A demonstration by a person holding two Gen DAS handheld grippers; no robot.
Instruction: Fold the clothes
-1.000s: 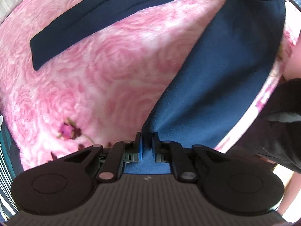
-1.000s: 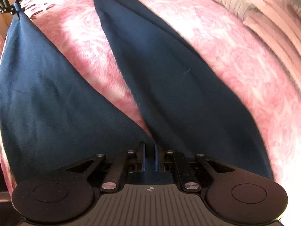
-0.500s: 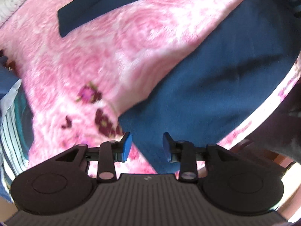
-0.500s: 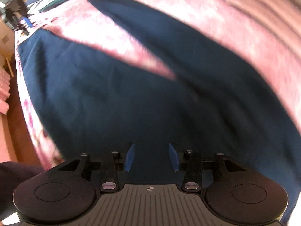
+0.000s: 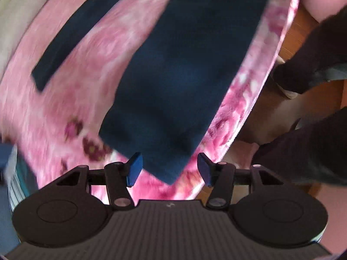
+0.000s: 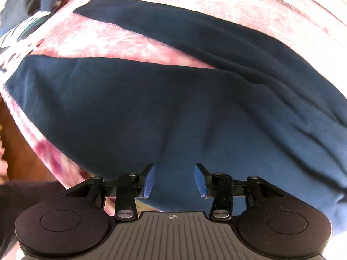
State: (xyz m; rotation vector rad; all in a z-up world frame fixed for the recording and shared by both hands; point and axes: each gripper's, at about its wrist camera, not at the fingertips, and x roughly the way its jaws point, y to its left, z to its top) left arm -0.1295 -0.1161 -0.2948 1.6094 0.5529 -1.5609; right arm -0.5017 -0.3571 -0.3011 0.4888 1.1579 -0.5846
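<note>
We are looking at a home bedroom: a pink rose-patterned blanket [image 5: 91, 69] is covering a bed, with striped bedding [image 6: 303, 2] lying beyond it.

The left claw [image 5: 169, 169] is black, with two round black discs at its back and a grey ribbed plate between them. Its fingers [image 5: 135, 169] have bright blue pads on the tips. Shiny silver screws hold the black links. The right claw [image 6: 174, 181] looks just the same, with a small round cross mark on its ribbed plate. The person's dark sleeve [image 5: 312, 149] is black.
</note>
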